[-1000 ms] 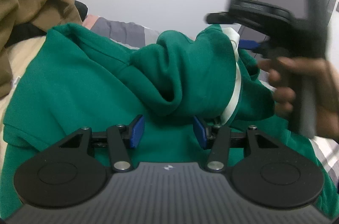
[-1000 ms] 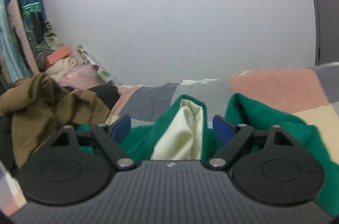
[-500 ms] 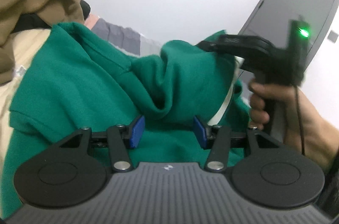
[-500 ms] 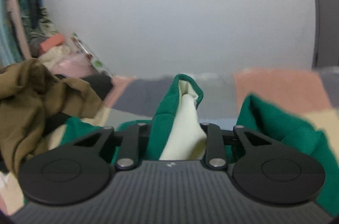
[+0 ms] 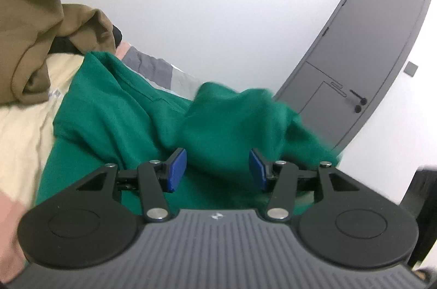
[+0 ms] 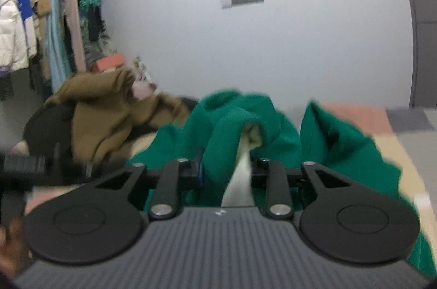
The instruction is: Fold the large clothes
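Note:
A large green hoodie [image 5: 114, 108] lies bunched on the bed. In the left wrist view my left gripper [image 5: 217, 170] is open, its blue pads either side of a raised green fold [image 5: 232, 119] without pinching it. In the right wrist view my right gripper [image 6: 228, 170] is shut on a fold of the green hoodie [image 6: 245, 125] with its cream lining [image 6: 240, 179] showing between the fingers. The fold is lifted above the rest of the garment.
A brown garment [image 5: 30, 23] is piled at the left of the bed; it also shows in the right wrist view [image 6: 109, 108]. The bedcover [image 5: 19, 125] is patchwork cream, pink and grey. A grey door [image 5: 363, 62] stands to the right. A clothes rack [image 6: 41, 23] stands far left.
My right gripper closed on the green fold with the cream lining and lifted it. The right gripper and hand left the left wrist view. My left gripper stayed open.

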Available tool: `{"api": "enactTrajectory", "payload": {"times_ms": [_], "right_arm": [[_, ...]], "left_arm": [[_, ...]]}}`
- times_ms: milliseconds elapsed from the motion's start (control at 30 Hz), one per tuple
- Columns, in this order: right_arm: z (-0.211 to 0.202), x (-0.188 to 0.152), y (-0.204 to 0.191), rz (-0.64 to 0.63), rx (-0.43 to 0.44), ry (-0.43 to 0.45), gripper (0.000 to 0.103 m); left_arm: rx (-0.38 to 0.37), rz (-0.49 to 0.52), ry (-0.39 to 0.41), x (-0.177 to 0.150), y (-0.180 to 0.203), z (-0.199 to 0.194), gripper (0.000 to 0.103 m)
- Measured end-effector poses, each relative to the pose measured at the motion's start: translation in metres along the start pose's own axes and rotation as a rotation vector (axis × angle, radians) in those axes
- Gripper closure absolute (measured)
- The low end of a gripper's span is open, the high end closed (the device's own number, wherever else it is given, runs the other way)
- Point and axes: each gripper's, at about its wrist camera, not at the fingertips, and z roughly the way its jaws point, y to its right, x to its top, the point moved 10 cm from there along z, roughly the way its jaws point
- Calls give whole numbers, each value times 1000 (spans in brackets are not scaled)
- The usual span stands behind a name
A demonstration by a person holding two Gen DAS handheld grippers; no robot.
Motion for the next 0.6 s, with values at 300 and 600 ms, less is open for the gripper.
{"api": "enactTrajectory", "payload": {"times_ms": [300, 600], "right_arm": [[-59, -24, -12, 26, 90, -40, 43], [-30, -23, 0, 85, 64, -25, 42]], "left_arm": [[9, 29, -10, -21, 21, -22, 47], [29, 69, -38, -29, 19, 5, 47]]}}
